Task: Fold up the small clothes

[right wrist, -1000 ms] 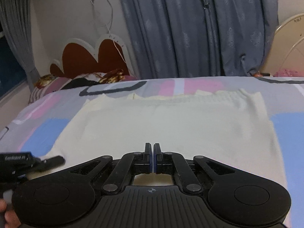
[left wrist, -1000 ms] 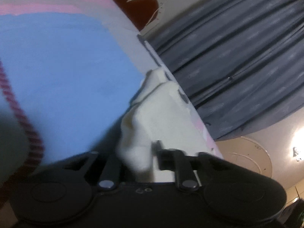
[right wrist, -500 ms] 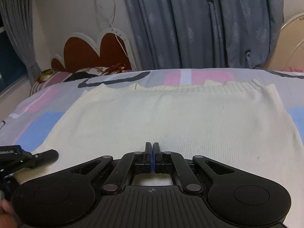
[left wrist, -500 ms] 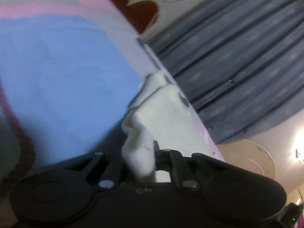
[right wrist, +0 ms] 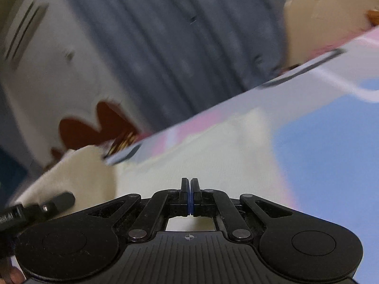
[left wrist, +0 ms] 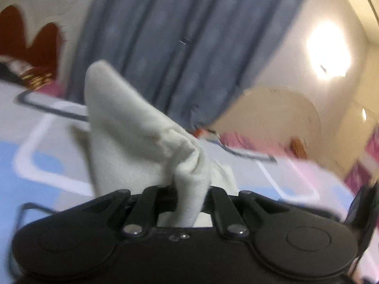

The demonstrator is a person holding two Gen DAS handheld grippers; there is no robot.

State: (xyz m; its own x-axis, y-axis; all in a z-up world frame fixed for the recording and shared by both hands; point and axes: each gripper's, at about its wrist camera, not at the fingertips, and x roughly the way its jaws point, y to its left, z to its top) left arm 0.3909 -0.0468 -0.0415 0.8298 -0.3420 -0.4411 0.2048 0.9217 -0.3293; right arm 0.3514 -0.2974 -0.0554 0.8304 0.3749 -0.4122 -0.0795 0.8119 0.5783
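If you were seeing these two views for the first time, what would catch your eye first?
First, the cream garment, bunched and lifted in the shut left claw at the centre of the left wrist view. Next, the right claw, shut on nothing above the cloth spread on the pastel bedsheet. Behind both hang grey-blue curtains.

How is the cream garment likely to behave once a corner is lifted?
Probably floppy: the garment bunches and creases where the left gripper pinches it. Likely light, since the raised flap holds a peak from one small pinch. Its knit looks soft, so it should drape rather than slide on the bedspread.
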